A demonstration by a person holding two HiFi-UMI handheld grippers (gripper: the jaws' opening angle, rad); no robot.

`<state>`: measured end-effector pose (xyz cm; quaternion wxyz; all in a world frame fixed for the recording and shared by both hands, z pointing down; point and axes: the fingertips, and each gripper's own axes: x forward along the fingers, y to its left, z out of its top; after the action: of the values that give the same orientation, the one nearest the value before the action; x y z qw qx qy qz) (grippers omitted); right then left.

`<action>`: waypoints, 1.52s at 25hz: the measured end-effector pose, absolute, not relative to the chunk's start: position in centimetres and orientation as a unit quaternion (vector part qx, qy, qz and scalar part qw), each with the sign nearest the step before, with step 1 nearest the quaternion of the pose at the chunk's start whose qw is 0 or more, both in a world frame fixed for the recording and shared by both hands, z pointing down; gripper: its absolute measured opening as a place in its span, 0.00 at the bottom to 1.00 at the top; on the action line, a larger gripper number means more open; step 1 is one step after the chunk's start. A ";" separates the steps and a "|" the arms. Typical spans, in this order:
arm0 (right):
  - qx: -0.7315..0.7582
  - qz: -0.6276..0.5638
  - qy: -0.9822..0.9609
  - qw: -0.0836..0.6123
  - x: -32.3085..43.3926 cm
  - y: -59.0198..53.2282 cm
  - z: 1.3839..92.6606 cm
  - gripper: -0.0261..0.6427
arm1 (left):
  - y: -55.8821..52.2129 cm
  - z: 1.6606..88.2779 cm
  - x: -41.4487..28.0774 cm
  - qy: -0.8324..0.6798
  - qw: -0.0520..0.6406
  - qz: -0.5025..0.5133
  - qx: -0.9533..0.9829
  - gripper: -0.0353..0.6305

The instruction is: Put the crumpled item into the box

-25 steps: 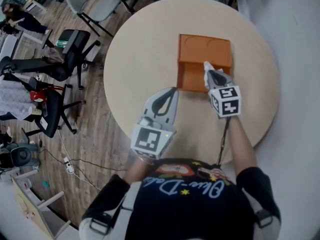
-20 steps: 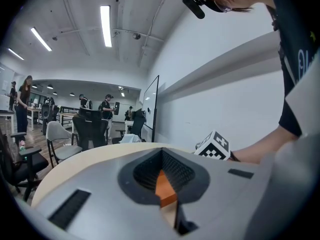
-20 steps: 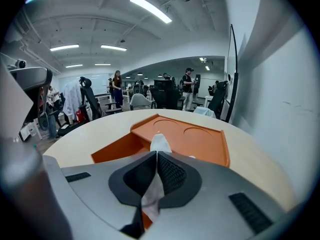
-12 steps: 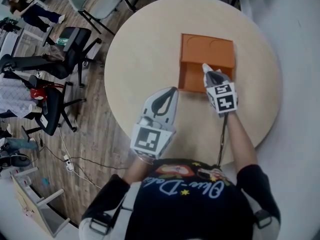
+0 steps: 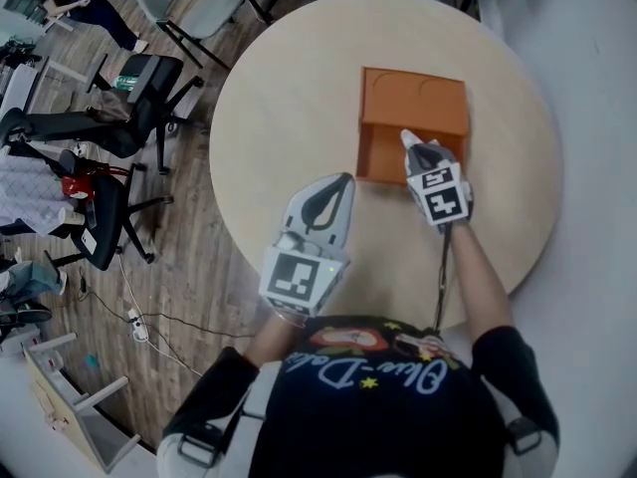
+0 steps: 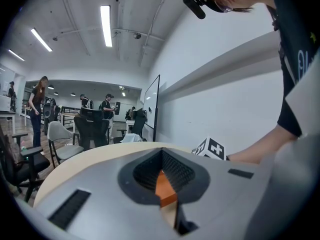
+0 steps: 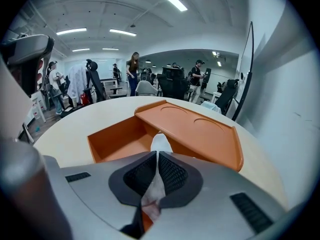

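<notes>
An orange box (image 5: 415, 105) lies on the round table, with an open compartment (image 7: 117, 143) on its near side and a flat lid part (image 7: 197, 131) with two round recesses behind. My right gripper (image 5: 409, 140) hovers at the near edge of that compartment, shut on a white crumpled item (image 7: 160, 142) that sticks out past the tips toward the box. In the right gripper view the right gripper (image 7: 156, 159) has the paper pinched between its pads. My left gripper (image 5: 344, 178) rests lower left of the box, jaws closed to a point, nothing in them.
The beige round table (image 5: 289, 98) has bare surface left of the box. Office chairs (image 5: 119, 118) stand on the wooden floor beyond its left edge. A pale wall (image 5: 597, 118) runs along the right. People stand far off in the room (image 7: 134, 71).
My right gripper has crept a little forward toward the box's open compartment with the crumpled item in it. The left gripper has stayed put.
</notes>
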<state>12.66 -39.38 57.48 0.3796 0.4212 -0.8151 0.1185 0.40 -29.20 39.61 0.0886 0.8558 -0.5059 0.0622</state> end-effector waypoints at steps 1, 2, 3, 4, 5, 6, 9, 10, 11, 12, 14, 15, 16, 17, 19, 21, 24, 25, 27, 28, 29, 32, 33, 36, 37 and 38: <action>0.419 0.119 -0.816 0.381 12.7 -39.3 57.5 0.04 | -29.2 39.6 0.4 -0.506 0.089 0.062 0.856 0.04; 0.417 0.119 -0.816 0.381 12.7 -39.3 57.5 0.04 | -29.2 39.6 0.4 -0.506 0.089 0.063 0.855 0.04; 0.416 0.120 -0.817 0.381 12.7 -39.2 57.5 0.04 | -29.1 39.6 0.4 -0.506 0.089 0.063 0.855 0.04; 0.415 0.121 -0.817 0.381 12.7 -39.1 57.5 0.04 | -29.1 39.6 0.4 -0.506 0.089 0.063 0.856 0.04; 0.415 0.122 -0.817 0.381 12.7 -39.0 57.5 0.04 | -29.1 39.6 0.4 -0.506 0.089 0.062 0.856 0.04; 0.416 0.123 -0.817 0.380 12.7 -39.0 57.4 0.04 | -29.1 39.5 0.3 -0.506 0.090 0.062 0.856 0.04; 0.423 0.122 -0.817 0.372 12.8 -38.8 56.9 0.04 | -28.9 39.4 0.2 -0.506 0.089 0.061 0.856 0.04; 0.427 0.121 -0.818 0.367 12.8 -38.6 56.7 0.04 | -28.7 39.6 0.2 -0.505 0.089 0.061 0.856 0.04; 0.432 0.120 -0.818 0.360 12.9 -38.4 56.5 0.04 | -28.5 39.8 0.2 -0.505 0.087 0.062 0.857 0.04; 0.439 0.118 -0.818 0.352 13.0 -38.2 56.1 0.04 | -28.3 40.0 0.2 -0.504 0.084 0.064 0.857 0.04; 0.454 0.117 -0.820 0.330 13.2 -37.9 54.8 0.04 | -28.1 39.9 0.2 -0.505 0.083 0.064 0.857 0.04; 0.459 0.117 -0.821 0.318 13.2 -37.8 54.2 0.04 | -28.0 39.7 0.2 -0.506 0.084 0.062 0.856 0.04; 0.463 0.118 -0.823 0.308 13.4 -37.6 53.6 0.04 | -27.9 39.6 0.1 -0.507 0.083 0.062 0.856 0.04; 0.468 0.118 -0.823 0.298 13.6 -37.4 53.2 0.04 | -27.9 39.5 0.1 -0.507 0.082 0.062 0.856 0.04; 0.480 0.122 -0.823 0.280 14.1 -36.7 51.9 0.04 | -27.7 39.4 0.1 -0.505 0.075 0.067 0.857 0.04; 0.489 0.131 -0.825 0.252 14.4 -35.7 50.4 0.04 | -27.5 39.4 0.3 -0.501 0.066 0.076 0.859 0.04; 0.501 0.138 -0.828 0.212 15.0 -34.1 48.4 0.04 | -27.1 39.1 0.7 -0.498 0.058 0.078 0.862 0.04; 0.506 0.139 -0.827 0.200 15.2 -33.5 47.9 0.04 | -26.8 39.0 0.8 -0.496 0.056 0.077 0.863 0.04; 0.515 0.145 -0.826 0.178 15.5 -32.3 46.7 0.04 | -26.4 38.7 1.0 -0.493 0.051 0.076 0.865 0.04; 0.518 0.147 -0.826 0.167 15.7 -31.8 46.0 0.04 | -26.2 38.5 1.1 -0.491 0.050 0.076 0.867 0.04; 0.520 0.147 -0.827 0.156 15.8 -31.2 45.2 0.04 | -26.0 38.2 1.2 -0.489 0.048 0.076 0.868 0.04; 0.521 0.143 -0.832 0.128 16.0 -29.7 42.9 0.04 | -25.4 37.5 1.4 -0.485 0.046 0.075 0.870 0.04; 0.521 0.138 -0.834 0.122 16.0 -29.2 42.1 0.04 | -25.2 37.3 1.4 -0.484 0.046 0.074 0.871 0.04; 0.521 0.126 -0.838 0.106 16.1 -27.7 40.2 0.04 | -24.5 36.6 1.6 -0.480 0.040 0.075 0.873 0.04; 0.522 0.124 -0.838 0.100 16.1 -27.1 39.7 0.04 | -24.2 36.4 1.6 -0.479 0.040 0.075 0.874 0.04; 0.522 0.122 -0.839 0.095 16.1 -26.7 39.3 0.04 | -24.0 36.3 1.7 -0.478 0.041 0.076 0.874 0.04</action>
<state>16.05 -26.70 39.25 0.0946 0.5220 -0.8389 0.1221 1.68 -24.05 36.29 0.0407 0.8742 -0.4779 0.0760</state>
